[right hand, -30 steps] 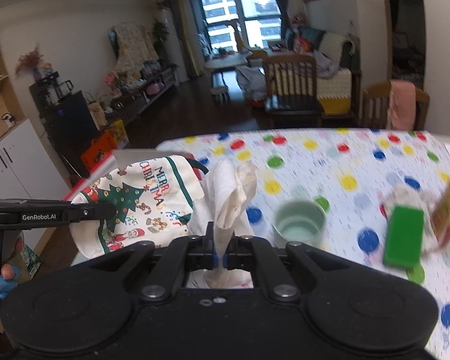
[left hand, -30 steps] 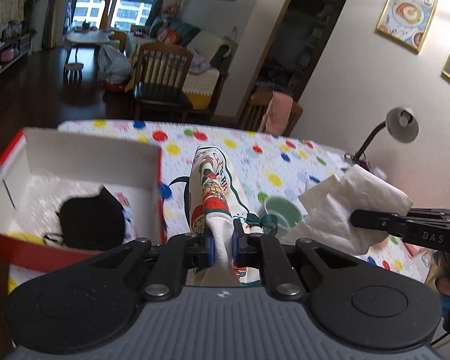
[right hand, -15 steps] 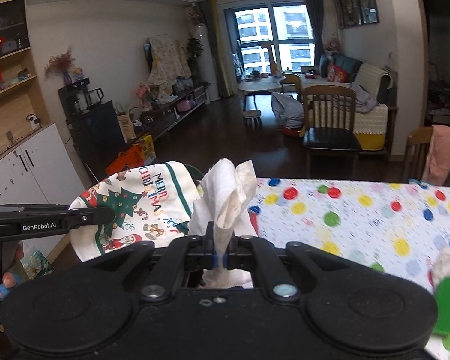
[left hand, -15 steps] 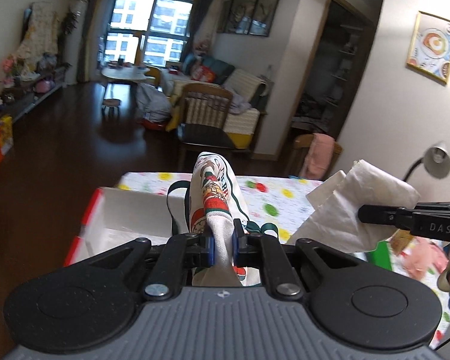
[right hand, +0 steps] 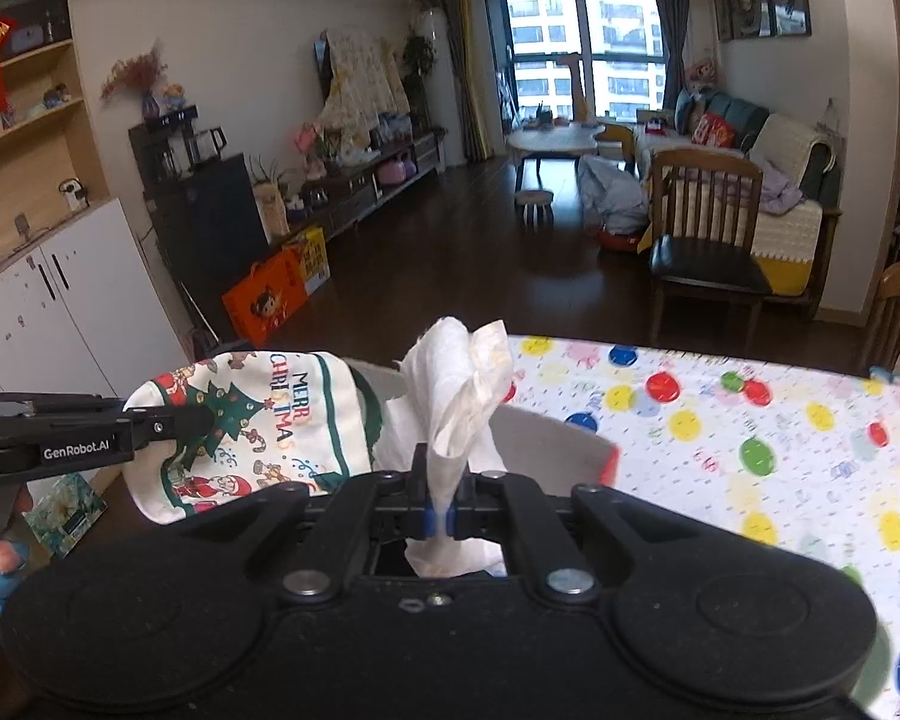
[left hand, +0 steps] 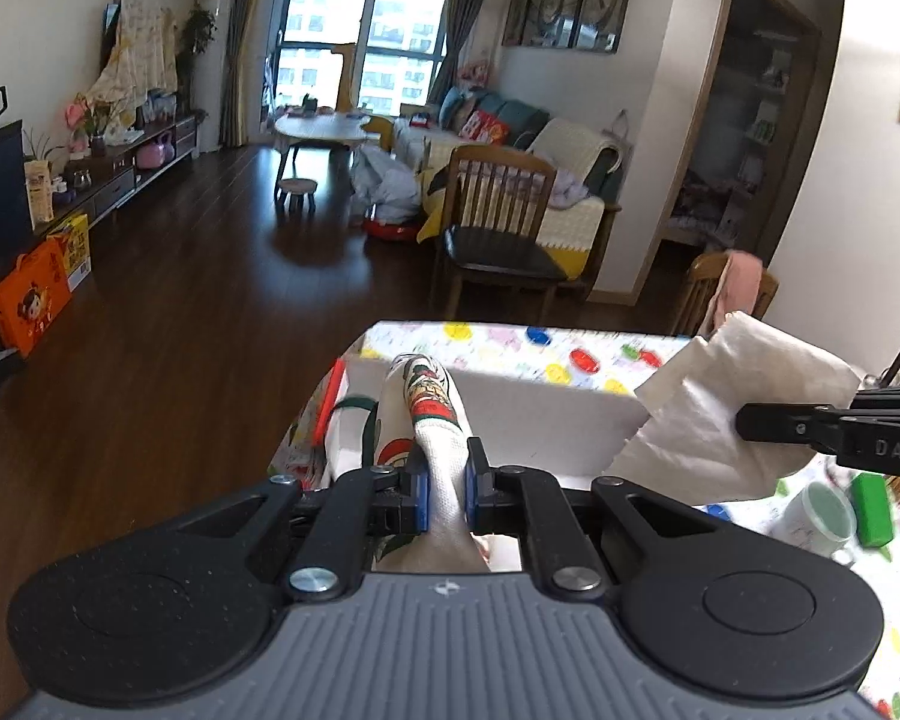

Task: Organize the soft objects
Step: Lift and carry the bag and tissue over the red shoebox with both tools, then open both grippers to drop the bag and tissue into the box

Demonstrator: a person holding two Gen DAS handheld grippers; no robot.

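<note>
Left wrist view shows a big change from a second ago: back then the camera looked down into the open box with a black thing lying inside and lots of the spotty tablecloth behind it, and now it looks out over the far wall of the box (left hand: pixel 546 414) to the dark wood floor and the living room, so much less of the table shows. The green cup (left hand: pixel 822 513) that sat near the middle before is now far over at the right edge. The left gripper (left hand: pixel 447 480) has its jaws squeezed on the Christmas cloth (left hand: pixel 432 414), same as before. The cloth sticks up and forward from between the blue pads, over the box. In the right wrist view the table (right hand: pixel 750 420) has slid to the right and the green block has gone out of sight. The right gripper (right hand: pixel 441 519) has its jaws pressed tight on the white tissue (right hand: pixel 459 384), as it did a second ago. The tissue stands up from the pads in a crumpled bunch, and a bit hangs out below them. Both soft things are up in the air just beside each other, near the box edge.
</note>
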